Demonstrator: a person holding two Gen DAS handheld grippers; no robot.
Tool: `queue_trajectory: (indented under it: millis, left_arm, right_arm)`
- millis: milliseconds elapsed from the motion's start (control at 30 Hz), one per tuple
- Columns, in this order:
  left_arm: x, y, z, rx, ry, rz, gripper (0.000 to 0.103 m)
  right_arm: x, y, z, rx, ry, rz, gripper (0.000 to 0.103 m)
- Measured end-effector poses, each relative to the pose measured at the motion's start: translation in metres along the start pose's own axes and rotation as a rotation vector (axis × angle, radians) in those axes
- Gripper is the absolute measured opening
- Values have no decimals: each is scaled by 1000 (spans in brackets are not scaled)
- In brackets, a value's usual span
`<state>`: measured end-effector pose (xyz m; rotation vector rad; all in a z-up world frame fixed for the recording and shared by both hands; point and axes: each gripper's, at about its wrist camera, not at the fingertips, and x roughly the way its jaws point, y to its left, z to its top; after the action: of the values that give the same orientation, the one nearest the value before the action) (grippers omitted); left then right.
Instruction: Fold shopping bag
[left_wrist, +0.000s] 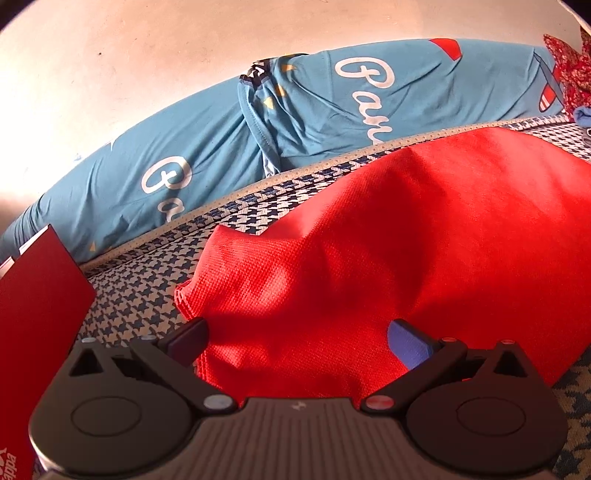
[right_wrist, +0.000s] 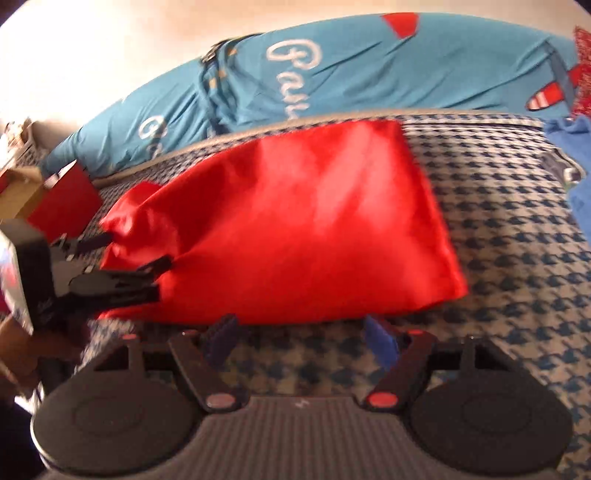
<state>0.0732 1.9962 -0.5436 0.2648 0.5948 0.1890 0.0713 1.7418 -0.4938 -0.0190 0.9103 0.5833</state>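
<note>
Blue pillows (right_wrist: 369, 74) and red box (right_wrist: 66, 195) flank red bag (right_wrist: 295, 229)

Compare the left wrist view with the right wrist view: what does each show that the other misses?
Left wrist only: bag fabric bunched between its own open jaws, close up.
Right wrist only: the bag's far straight edge, the left gripper at the bag's near end, a blue cloth, and the right gripper open over bare mat.
Both: red bag, houndstooth mat, blue pillow, red box.
</note>
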Motion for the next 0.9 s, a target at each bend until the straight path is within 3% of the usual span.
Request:
queue_trajectory:
  millis: [100,267,600,700,767,833,900]
  left_arm:
    - [2,1,1,-7,3,2,103]
    - [1,-1,3,-12,6,8,103]
    - [-2,-8,3,-32,13,40,103]
    - [-2,-8,2,-32,11,39,103]
    - [-3,-7,1,-31,11,34,103]
    - [-3,-6,0,-32,9,29,103]
    - [-3,-5,-1,-33,5,22,103]
  right_arm:
    - [12,3,-7,74,26,62,76]
    - [16,1,-8,164,-39,92,89]
    - [32,-3,-3,331,-127,124,93]
    - [36,1,0,327,-144,140,85]
    - [38,2,2,327,-152,146,71]
    - [42,5,5,314,-166,132,64]
    - [48,5,9,324,-176,132,60]
